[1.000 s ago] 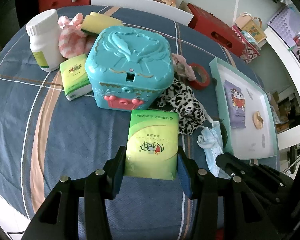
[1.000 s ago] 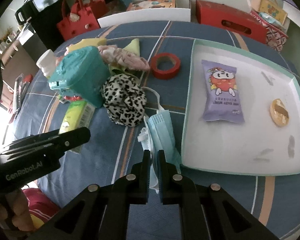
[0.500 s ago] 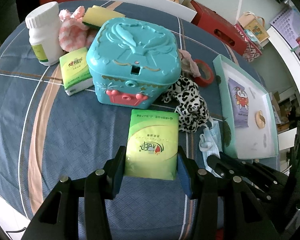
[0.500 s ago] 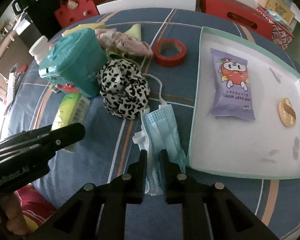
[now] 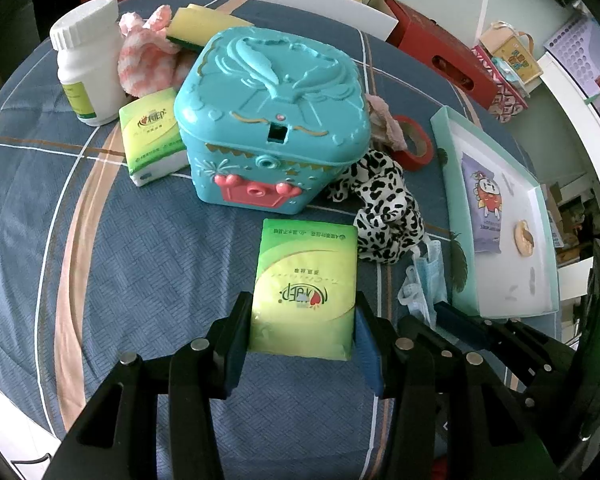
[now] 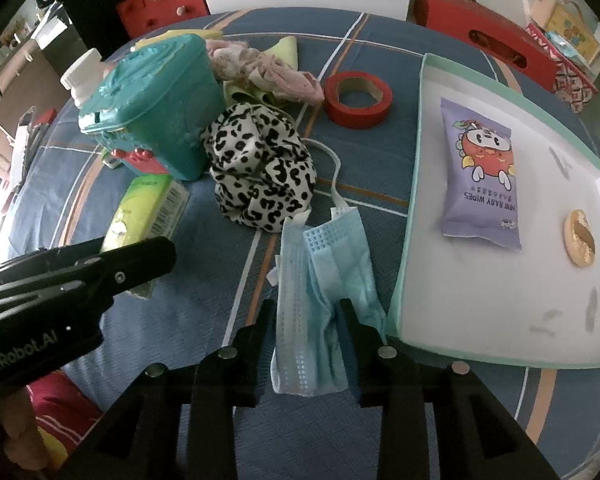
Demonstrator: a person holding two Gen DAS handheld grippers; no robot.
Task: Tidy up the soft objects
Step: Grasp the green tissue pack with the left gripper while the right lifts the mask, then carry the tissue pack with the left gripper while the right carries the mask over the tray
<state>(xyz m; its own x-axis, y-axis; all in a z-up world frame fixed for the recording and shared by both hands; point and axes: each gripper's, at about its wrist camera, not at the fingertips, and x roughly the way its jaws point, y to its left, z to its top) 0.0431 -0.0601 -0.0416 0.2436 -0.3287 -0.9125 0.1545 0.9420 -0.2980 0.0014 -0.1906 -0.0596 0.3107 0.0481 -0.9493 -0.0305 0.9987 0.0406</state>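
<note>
My left gripper point(image 5: 300, 320) is shut on a green tissue pack point(image 5: 306, 288), held above the blue tablecloth in front of the teal toy chest point(image 5: 272, 120). My right gripper point(image 6: 310, 320) has its jaws parted around a crumpled blue face mask point(image 6: 324, 276) that lies on the cloth beside the tray; the mask sits between the fingers. A leopard-print scrunchie point(image 6: 260, 172) lies just beyond the mask. The tray point(image 6: 416, 208) holds a purple wipes pack point(image 6: 480, 176) and a small round tan item point(image 6: 579, 238).
A second tissue pack point(image 5: 152, 140), a white bottle point(image 5: 90, 60), a pink cloth point(image 5: 148, 60) and a yellow sponge point(image 5: 204, 24) lie behind and left of the chest. A red tape roll point(image 6: 358, 98) and a pink fabric point(image 6: 260, 68) lie at the back.
My right gripper's jaws have opened from nearly shut to apart around the mask, and it moved closer to it. The left gripper has lifted back slightly with the tissue pack.
</note>
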